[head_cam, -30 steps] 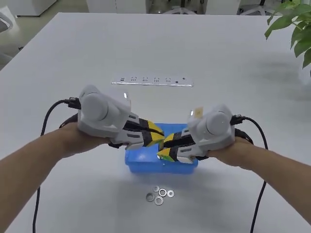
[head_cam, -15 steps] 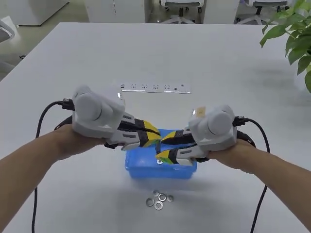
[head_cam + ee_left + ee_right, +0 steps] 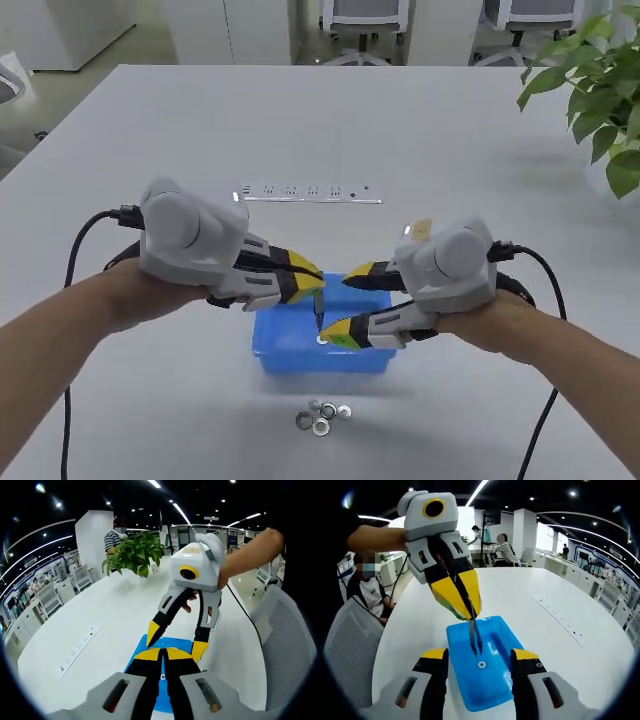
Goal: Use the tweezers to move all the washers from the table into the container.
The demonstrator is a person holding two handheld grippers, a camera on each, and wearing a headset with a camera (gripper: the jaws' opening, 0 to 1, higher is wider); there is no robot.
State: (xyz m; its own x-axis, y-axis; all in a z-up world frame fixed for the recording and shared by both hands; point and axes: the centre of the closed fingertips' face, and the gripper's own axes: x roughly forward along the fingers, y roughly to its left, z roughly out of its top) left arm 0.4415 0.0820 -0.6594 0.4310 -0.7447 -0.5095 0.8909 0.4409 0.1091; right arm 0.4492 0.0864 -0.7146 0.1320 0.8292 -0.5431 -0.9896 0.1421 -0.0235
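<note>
Left hand-held gripper (image 3: 312, 286): jaws pinched together on the tweezers (image 3: 474, 630). The tweezers point down into the blue container (image 3: 272, 352), tips just above its floor and not touching the washer, as the right gripper view shows. A black cable (image 3: 82, 250) loops off the gripper's back toward the near-left.

The container is an open, shallow tray on the white desk (image 3: 450, 150), near the middle and toward the near side. One washer in container (image 3: 481, 664), lying flat on the floor close to the tweezer tips. Cannot tell if more are inside; the grippers cover part of it in the head view.

Loose washers (image 3: 322, 418): a small cluster on the desk just beside the container's near wall, not touching it.

Power strip (image 3: 310, 192) lies flat beyond the container, well apart from it.

Right hand-held gripper (image 3: 338, 306): jaws spread wide, nothing between them, hovering over the container's right half and facing the left gripper. Its cable (image 3: 540, 285) trails off to the right.

Bare desk on both sides of the container and across the far half. The desk's left edge runs diagonally at far left. Plant (image 3: 590, 80) overhangs the far-right corner.
</note>
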